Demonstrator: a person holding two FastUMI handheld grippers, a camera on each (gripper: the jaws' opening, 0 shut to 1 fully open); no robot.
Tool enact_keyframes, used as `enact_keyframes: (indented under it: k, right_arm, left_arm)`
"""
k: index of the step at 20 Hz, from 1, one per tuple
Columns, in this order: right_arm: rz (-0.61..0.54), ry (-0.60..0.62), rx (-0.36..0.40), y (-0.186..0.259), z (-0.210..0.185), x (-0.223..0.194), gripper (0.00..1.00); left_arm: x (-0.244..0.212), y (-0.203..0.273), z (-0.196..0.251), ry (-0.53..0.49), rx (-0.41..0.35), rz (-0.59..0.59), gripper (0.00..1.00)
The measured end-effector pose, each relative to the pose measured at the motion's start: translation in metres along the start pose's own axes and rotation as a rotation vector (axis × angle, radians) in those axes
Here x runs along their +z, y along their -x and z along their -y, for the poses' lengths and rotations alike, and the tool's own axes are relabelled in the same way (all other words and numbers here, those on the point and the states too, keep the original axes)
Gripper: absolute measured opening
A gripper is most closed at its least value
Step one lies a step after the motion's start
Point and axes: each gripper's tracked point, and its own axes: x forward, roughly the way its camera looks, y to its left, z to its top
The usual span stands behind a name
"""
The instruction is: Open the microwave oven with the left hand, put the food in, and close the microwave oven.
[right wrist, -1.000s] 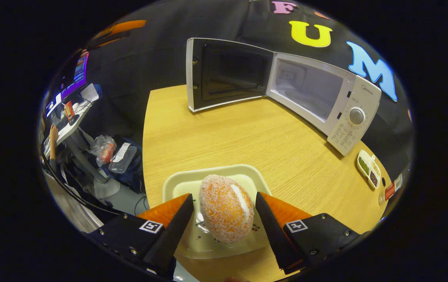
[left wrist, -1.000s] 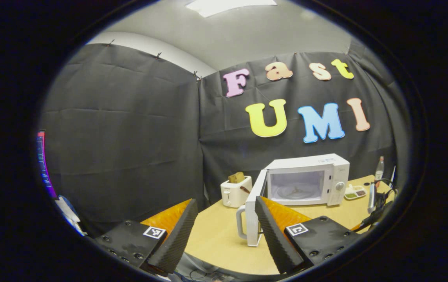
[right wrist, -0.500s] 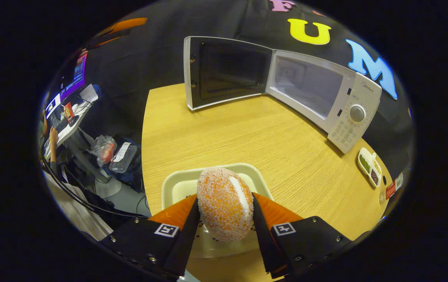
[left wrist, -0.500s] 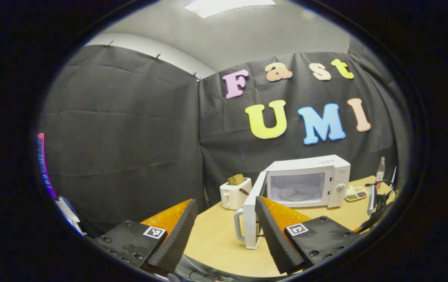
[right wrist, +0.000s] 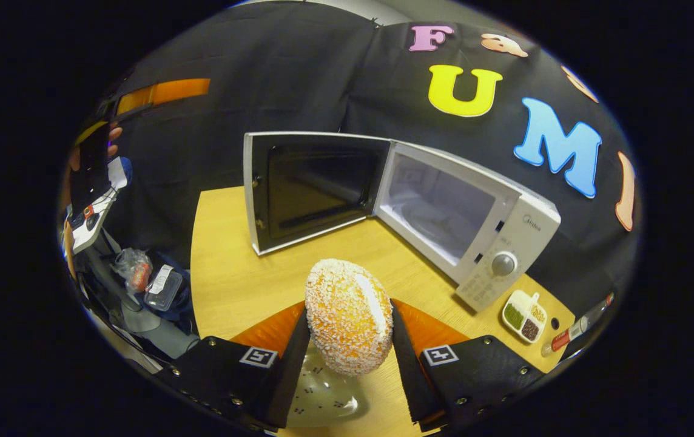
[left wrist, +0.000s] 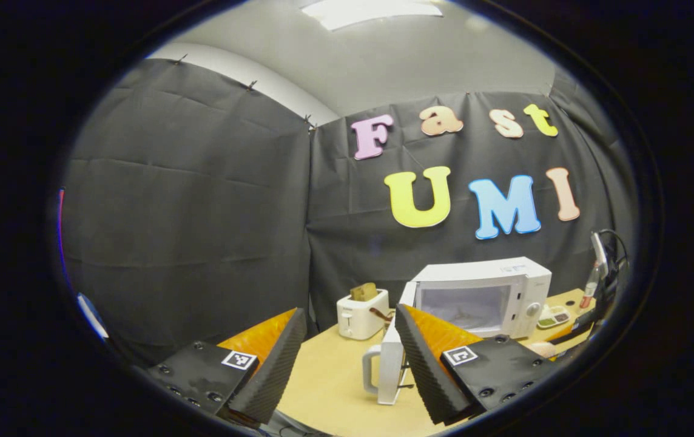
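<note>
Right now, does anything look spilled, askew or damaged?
Nothing stands out. The microwave door stands wide open, as the task needs. The right gripper grips the bun on both sides. The left gripper is open and holds nothing.

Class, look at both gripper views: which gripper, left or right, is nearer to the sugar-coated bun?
Right. The right gripper has the sugar-coated bun clamped between its fingers, above the table. The left gripper is open and empty, off beside the microwave door.

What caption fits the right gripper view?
Right gripper holds a sugared bun before the open microwave.
</note>
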Motion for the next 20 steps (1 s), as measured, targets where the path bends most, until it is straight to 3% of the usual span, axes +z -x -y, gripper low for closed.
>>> enact_keyframes:
  k: [8, 20]
  right_arm:
    - [0.08, 0.0, -0.047, -0.048, 0.019, 0.072, 0.72]
    - [0.084, 0.071, -0.212, -0.158, 0.092, 0.111, 0.72]
  left_arm:
    - [-0.004, -0.035, -0.028, -0.01, 0.003, 0.009, 0.99]
    - [-0.021, -0.075, -0.075, -0.009, 0.018, -0.015, 0.99]
